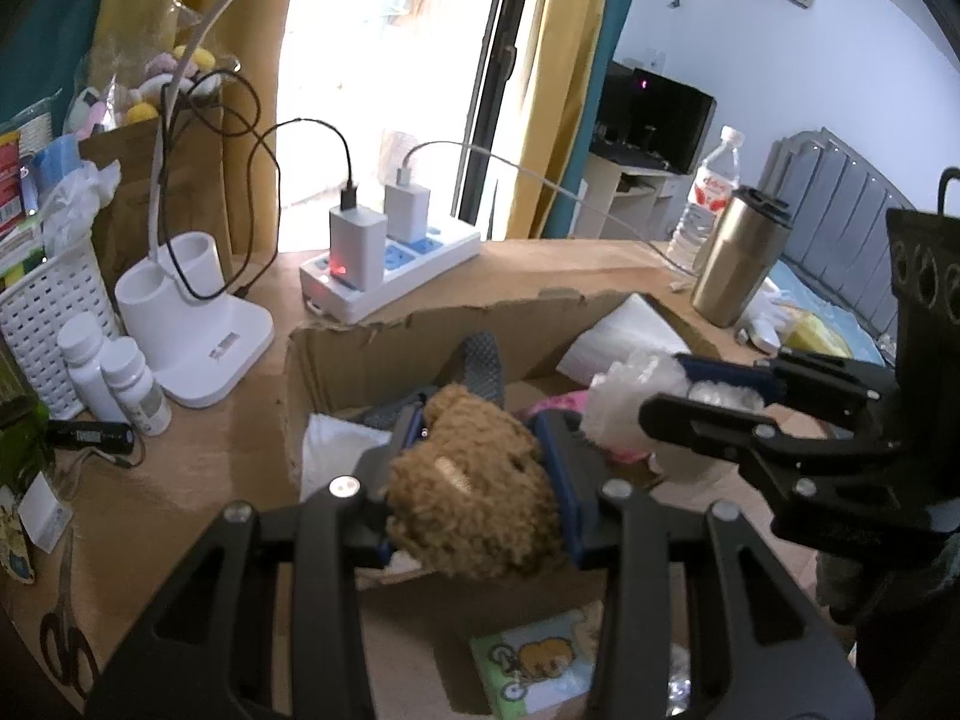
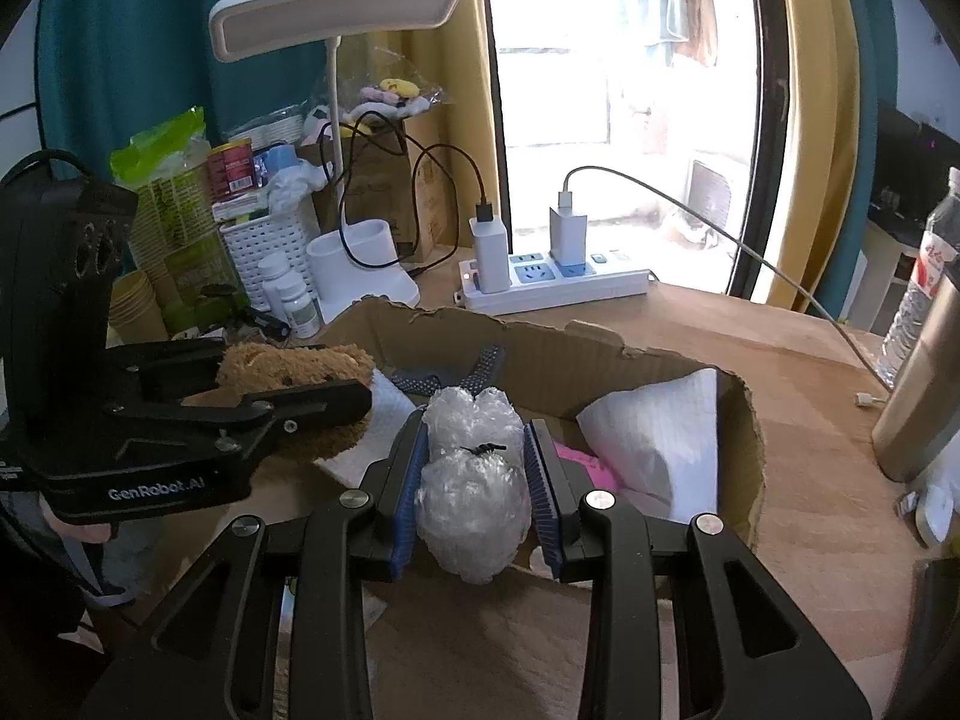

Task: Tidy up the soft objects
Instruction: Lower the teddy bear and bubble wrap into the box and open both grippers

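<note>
Over cardboard box point(image 2: 660, 360), left fingers point(image 1: 558, 450) pinching shaggy brown plush point(image 1: 474, 486), right fingers point(image 2: 540, 468) pinching crinkly bubble-wrap bundle point(image 2: 474, 480)

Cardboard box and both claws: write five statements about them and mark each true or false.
1. The left claw grips a brown plush toy. True.
2. The right claw is empty. False: it is shut on a bubble wrap bundle.
3. Both claws are above the cardboard box. True.
4. The power strip lies inside the box. False: it lies on the table behind it.
5. The steel tumbler lies on its side. False: it stands upright beside the box.
</note>
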Demonstrator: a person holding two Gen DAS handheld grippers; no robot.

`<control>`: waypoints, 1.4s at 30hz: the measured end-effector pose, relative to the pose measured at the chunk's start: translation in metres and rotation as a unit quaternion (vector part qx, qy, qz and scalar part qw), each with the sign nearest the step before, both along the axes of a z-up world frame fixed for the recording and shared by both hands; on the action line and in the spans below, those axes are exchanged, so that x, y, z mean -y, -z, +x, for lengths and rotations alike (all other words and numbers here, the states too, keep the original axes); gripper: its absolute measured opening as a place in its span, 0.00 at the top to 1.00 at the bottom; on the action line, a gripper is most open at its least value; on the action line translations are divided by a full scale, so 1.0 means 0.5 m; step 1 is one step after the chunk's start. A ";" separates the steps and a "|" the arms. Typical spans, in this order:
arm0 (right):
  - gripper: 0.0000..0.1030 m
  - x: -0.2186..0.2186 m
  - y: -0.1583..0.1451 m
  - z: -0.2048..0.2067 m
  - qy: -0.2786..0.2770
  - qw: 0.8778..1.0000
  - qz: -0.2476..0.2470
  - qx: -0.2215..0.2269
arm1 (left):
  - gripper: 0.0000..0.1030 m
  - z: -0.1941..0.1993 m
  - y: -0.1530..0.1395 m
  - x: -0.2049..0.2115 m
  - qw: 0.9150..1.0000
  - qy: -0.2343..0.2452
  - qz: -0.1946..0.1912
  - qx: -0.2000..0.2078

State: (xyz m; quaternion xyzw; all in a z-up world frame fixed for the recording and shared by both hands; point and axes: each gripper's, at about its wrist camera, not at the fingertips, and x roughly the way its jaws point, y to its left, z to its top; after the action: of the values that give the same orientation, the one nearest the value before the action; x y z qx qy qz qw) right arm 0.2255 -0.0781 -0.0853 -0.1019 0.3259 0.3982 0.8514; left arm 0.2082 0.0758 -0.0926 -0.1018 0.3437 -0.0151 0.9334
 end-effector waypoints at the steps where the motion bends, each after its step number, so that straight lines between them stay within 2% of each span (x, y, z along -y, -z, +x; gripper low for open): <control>1: 0.66 -0.003 0.002 0.002 -0.001 1.000 0.000 -0.001 | 0.61 0.002 0.003 -0.001 1.000 0.000 -0.001 -0.001; 21: 0.67 -0.055 0.028 0.025 -0.026 1.000 -0.008 -0.015 | 0.60 0.039 0.054 -0.019 0.999 0.002 -0.022 -0.038; 30: 0.66 -0.062 0.036 0.029 -0.024 0.999 -0.013 -0.022 | 0.59 0.044 0.056 -0.019 0.999 0.001 -0.014 -0.040; 33: 0.66 -0.062 0.036 0.029 -0.024 0.999 -0.014 -0.021 | 0.57 0.044 0.055 -0.017 0.999 0.001 -0.013 -0.042; 35: 0.66 -0.061 0.034 0.028 -0.022 0.999 -0.014 -0.020 | 0.51 0.044 0.055 -0.016 0.999 0.001 -0.012 -0.043; 42: 0.65 -0.049 0.025 0.025 -0.011 1.000 -0.007 -0.015 | 0.50 0.038 0.051 -0.016 0.999 -0.005 -0.012 -0.045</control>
State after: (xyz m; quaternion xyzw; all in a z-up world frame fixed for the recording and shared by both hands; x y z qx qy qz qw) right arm 0.2382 -0.0537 -0.0978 -0.1058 0.3404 0.4065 0.8412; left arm 0.2274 0.0837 -0.1183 -0.1152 0.3848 -0.0097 0.9157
